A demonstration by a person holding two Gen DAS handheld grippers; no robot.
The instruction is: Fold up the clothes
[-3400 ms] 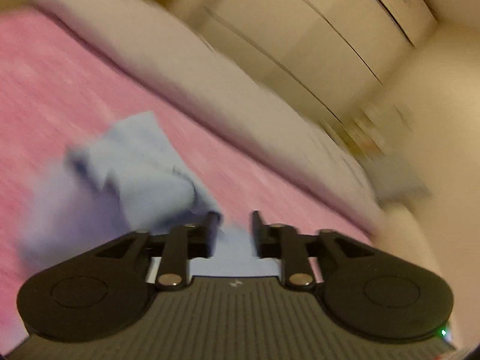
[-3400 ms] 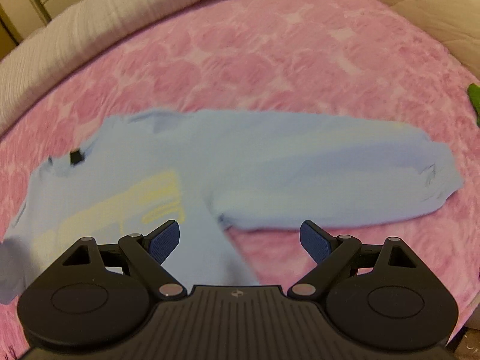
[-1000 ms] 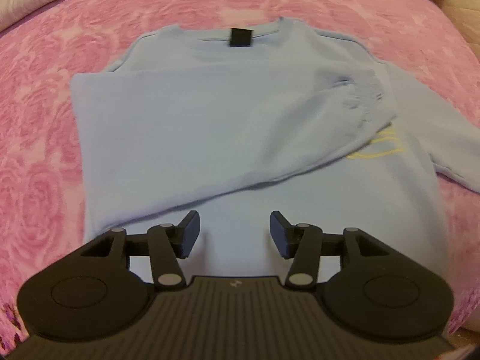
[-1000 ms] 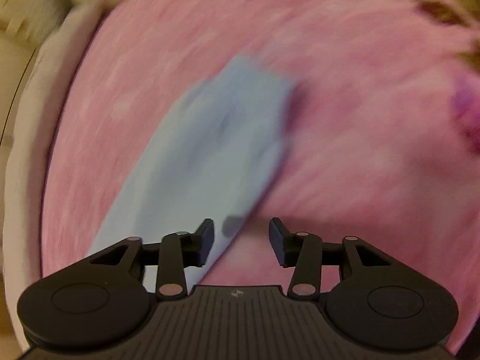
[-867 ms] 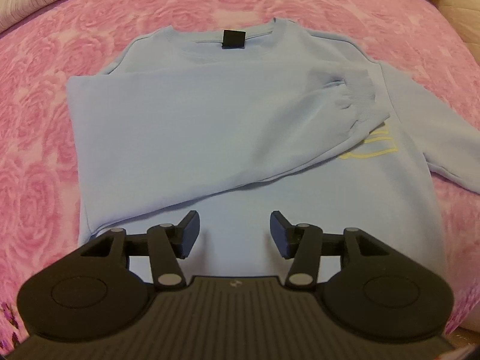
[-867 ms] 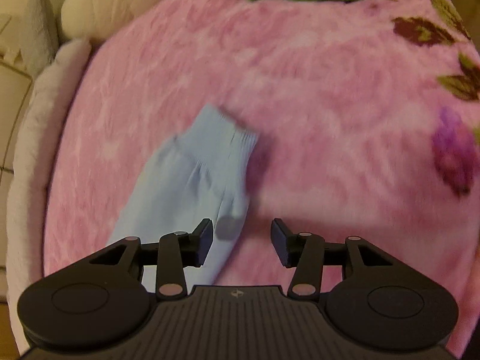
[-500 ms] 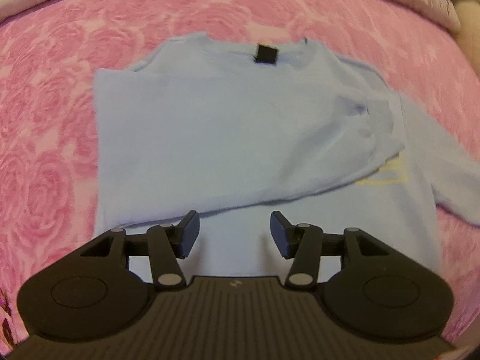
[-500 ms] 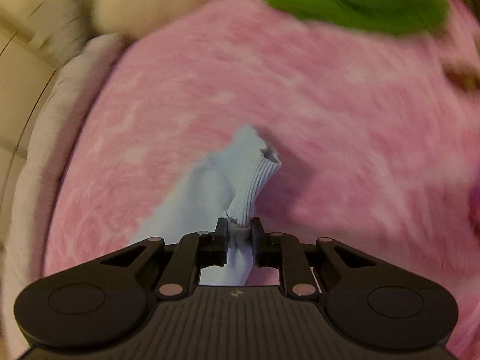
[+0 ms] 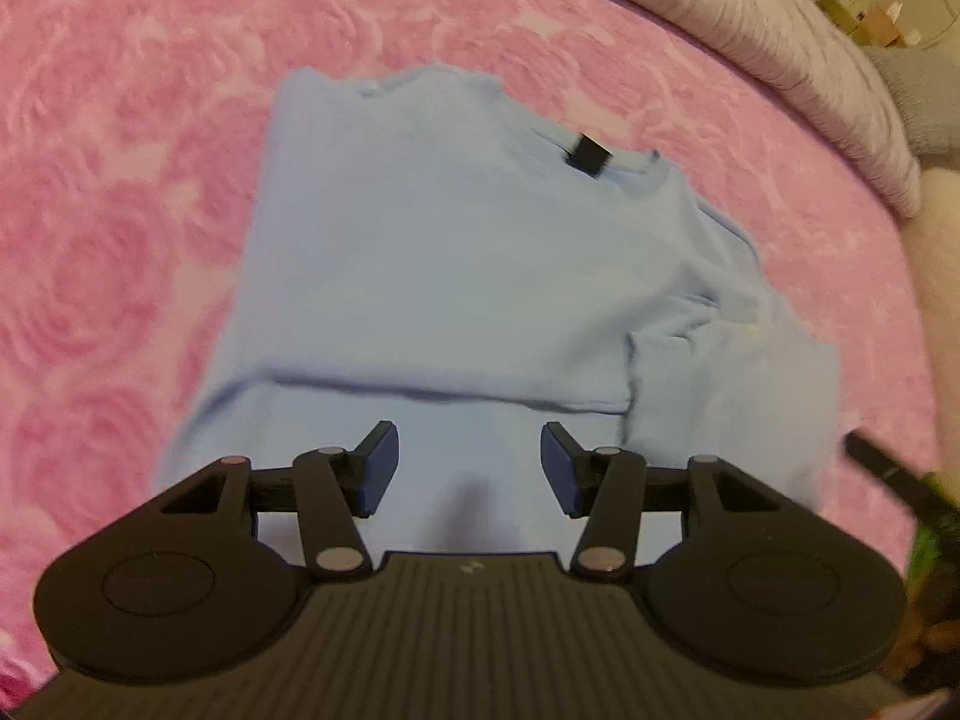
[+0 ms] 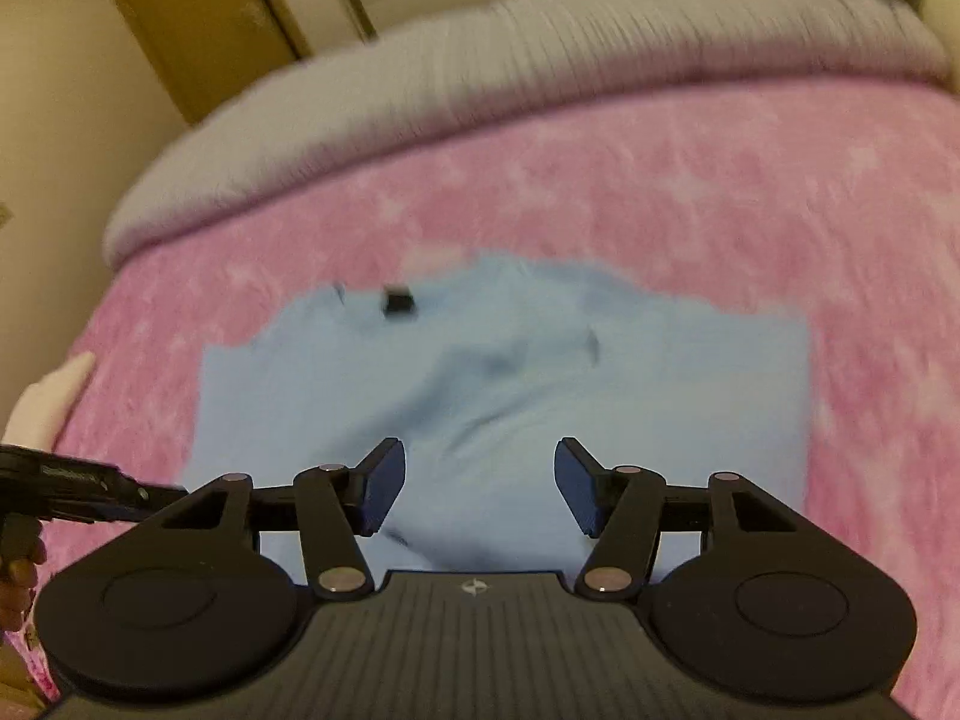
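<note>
Both sets of fingers are spread apart with nothing between them right now. The left gripper (image 9: 468,468) hangs over the near, lower part of the light blue long-sleeved sweatshirt (image 9: 456,276), blue pads (image 9: 378,468) apart and, as far as I can tell, not touching the cloth. The right gripper (image 10: 480,483) is the same deal, jaws wide and empty, looking down at the sweatshirt (image 10: 510,396) from the hem side.

Moving outward: the sweatshirt lies flat in the middle of the pink rose-patterned fleece blanket (image 9: 120,210). Both sleeves look folded in across the body, so it reads as a rough rectangle; in the left view one cuffed sleeve (image 9: 690,324) crosses the chest towards the right edge. Long axis runs from the hem near the grippers up to the neckline, which points away from both cameras towards the grey ribbed quilt (image 10: 540,60) along the far edge of the bed. The small black neck label (image 9: 588,155) marks the collar end.

So my guess is the sleeve step is done and the lengthwise fold comes next. That calls for each gripper to drop to a hem corner, pinch both layers, and carry the hem up to the collar without dragging the sleeves loose. The frames are a bit blurry, so the creases are hard to judge
</note>
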